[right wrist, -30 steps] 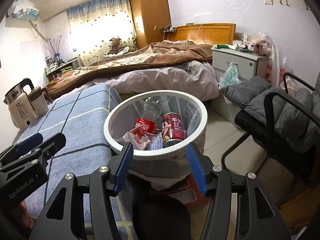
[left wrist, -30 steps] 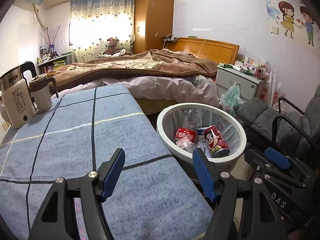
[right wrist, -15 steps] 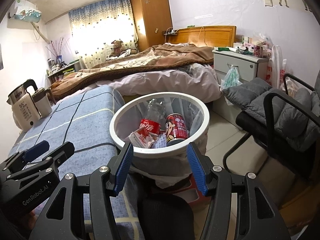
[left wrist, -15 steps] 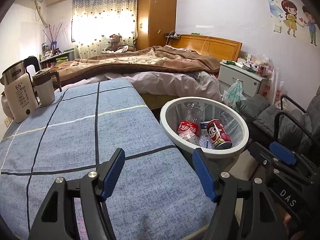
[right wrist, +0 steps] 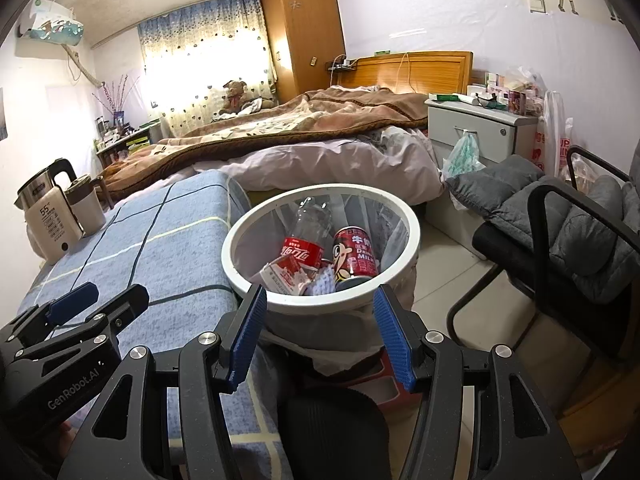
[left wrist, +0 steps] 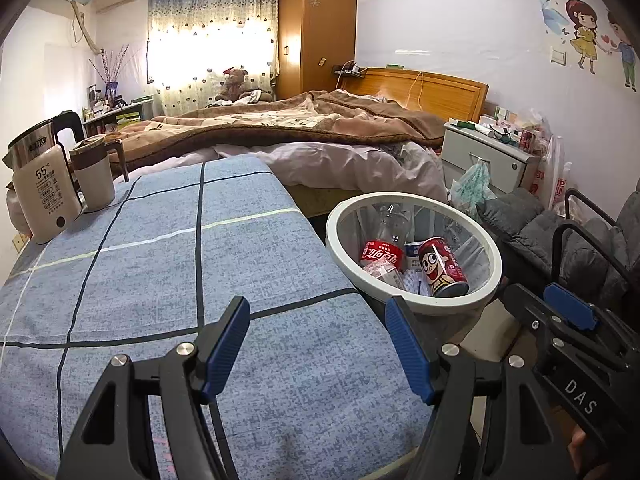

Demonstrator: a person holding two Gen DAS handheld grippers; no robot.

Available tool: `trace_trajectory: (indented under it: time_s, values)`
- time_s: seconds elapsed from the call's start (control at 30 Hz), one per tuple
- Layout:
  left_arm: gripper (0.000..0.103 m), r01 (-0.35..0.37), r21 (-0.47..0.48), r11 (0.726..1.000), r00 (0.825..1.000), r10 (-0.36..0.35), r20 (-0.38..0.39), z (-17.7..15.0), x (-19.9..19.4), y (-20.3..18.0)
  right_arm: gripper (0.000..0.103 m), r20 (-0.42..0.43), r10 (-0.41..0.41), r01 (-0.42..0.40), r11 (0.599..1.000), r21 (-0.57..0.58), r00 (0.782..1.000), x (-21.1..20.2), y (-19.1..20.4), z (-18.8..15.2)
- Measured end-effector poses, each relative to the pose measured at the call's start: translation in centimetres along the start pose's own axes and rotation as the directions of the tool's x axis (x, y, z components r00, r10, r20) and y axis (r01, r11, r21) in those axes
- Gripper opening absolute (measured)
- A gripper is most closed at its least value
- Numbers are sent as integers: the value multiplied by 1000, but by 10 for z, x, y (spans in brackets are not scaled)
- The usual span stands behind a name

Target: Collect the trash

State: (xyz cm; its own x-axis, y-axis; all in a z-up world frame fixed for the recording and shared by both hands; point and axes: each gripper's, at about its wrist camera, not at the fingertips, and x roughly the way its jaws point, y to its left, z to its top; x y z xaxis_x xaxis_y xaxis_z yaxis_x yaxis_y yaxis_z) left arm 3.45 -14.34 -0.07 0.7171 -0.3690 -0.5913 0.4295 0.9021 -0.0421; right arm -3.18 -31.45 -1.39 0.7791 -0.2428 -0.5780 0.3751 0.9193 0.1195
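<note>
**Bedroom, bin full, both tools empty**

A bedroom: bed (left wrist: 304, 128) with a brown blanket behind, a blue checked tabletop (left wrist: 160, 264) in front, bare but for a kettle (left wrist: 40, 184) and mug (left wrist: 94, 178) at its far left corner. The white bin (right wrist: 320, 300) stands on the floor just beside the tabletop's right edge; inside lie a cola bottle (right wrist: 302, 248), a red milk can (right wrist: 354, 258) and a torn carton (right wrist: 286, 276).

The left tool (left wrist: 318, 344) tilts downward over the tabletop's near edge, released, nothing between its blue pads. The right tool (right wrist: 318, 336) tilts down at the bin's near rim, also released and empty.

Only the right view shows a black chair back (right wrist: 332, 432) below the tool; only the left shows the wall cartoon's two figures (left wrist: 600, 46)
</note>
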Motion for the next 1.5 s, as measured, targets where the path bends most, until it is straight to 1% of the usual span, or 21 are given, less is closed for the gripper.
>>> trace_trajectory:
  time_s: [1.5]
  values:
    - [72,0,-4,1000,1000,0,-4,-1,2,1,56,-5,3,-3,1000,2,1000,1,3,-1]
